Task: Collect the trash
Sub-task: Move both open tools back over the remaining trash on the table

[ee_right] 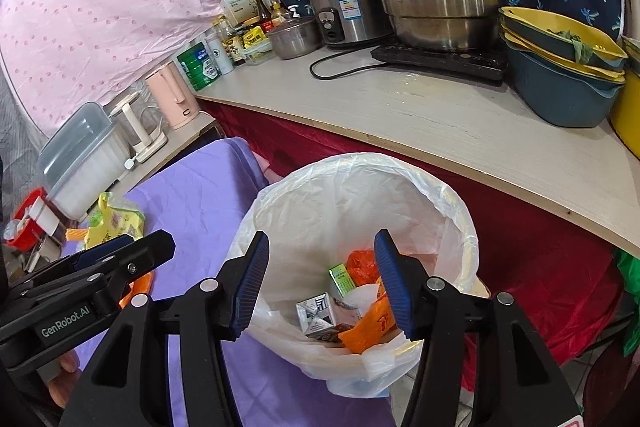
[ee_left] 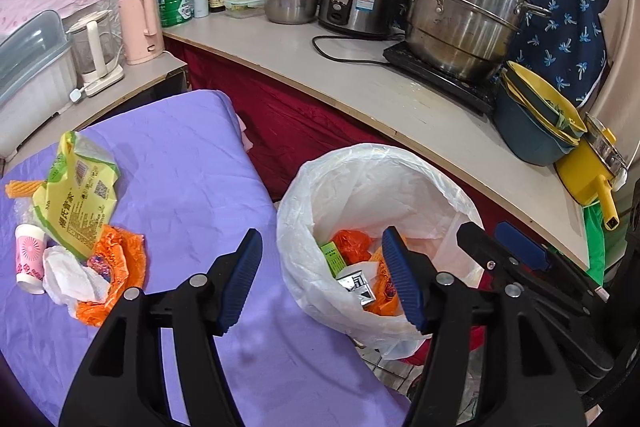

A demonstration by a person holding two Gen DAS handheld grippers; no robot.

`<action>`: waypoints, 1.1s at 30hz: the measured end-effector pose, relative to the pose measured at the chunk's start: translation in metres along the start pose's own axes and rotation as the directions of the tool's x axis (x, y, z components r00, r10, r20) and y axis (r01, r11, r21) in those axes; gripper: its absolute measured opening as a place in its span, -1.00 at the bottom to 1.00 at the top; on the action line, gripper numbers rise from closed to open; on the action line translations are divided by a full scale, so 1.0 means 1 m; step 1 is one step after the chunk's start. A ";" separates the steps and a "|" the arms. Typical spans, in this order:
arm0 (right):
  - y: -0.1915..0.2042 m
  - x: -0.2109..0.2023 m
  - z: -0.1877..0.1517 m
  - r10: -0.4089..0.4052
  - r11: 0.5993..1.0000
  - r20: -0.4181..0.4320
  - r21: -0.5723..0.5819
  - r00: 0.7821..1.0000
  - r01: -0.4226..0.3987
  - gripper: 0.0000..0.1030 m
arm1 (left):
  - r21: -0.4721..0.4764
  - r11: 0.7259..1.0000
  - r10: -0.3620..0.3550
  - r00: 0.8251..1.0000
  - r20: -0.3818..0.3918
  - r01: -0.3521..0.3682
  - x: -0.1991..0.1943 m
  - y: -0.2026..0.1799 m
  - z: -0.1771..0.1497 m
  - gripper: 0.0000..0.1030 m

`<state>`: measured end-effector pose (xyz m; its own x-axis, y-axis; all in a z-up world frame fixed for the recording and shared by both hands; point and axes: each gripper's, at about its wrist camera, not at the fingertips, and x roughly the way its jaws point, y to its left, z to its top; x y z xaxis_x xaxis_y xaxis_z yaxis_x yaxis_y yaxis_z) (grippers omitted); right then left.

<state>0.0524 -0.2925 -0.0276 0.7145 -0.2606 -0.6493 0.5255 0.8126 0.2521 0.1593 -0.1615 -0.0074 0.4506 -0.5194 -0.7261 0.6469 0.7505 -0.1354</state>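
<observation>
Right wrist view: "GenRobot.AI" is read on the left gripper [ee_right: 120, 255]. Both grippers are held open, empty; right gripper [ee_right: 320, 283] over the bin bag [ee_right: 460, 227]. Wrappers [ee_left: 76, 195] are left on the purple cloth [ee_left: 192, 163].

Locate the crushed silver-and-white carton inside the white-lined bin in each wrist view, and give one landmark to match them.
Left wrist view: the crushed silver-and-white carton lies low in the white-lined bin, lower centre, partly behind the left gripper and its right fingertip.
Right wrist view: the carton sits lower centre, between the open fingers of the right gripper.
Shared landmark: the small green box just above it.
</observation>
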 end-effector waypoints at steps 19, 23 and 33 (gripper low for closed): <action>0.095 -0.001 -0.020 0.084 0.989 -0.033 -0.122 0.996 -0.088 0.12 | -0.140 0.985 0.108 0.993 0.045 -0.101 -0.046 0.094 -0.021 0.28; 0.118 0.003 -0.029 0.107 0.982 -0.052 -0.152 0.993 -0.114 0.12 | -0.186 0.974 0.138 0.989 0.043 -0.128 -0.055 0.121 -0.029 0.28; 0.178 0.024 -0.056 0.160 0.959 -0.134 -0.215 0.978 -0.187 0.12 | -0.312 0.927 0.220 0.975 -0.004 -0.210 -0.070 0.201 -0.060 0.31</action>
<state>0.1372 -0.1252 -0.0381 0.7211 -0.0548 -0.6907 0.2714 0.9395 0.2088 0.2211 0.0499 -0.0245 0.5793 -0.3398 -0.7410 0.3126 0.9321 -0.1830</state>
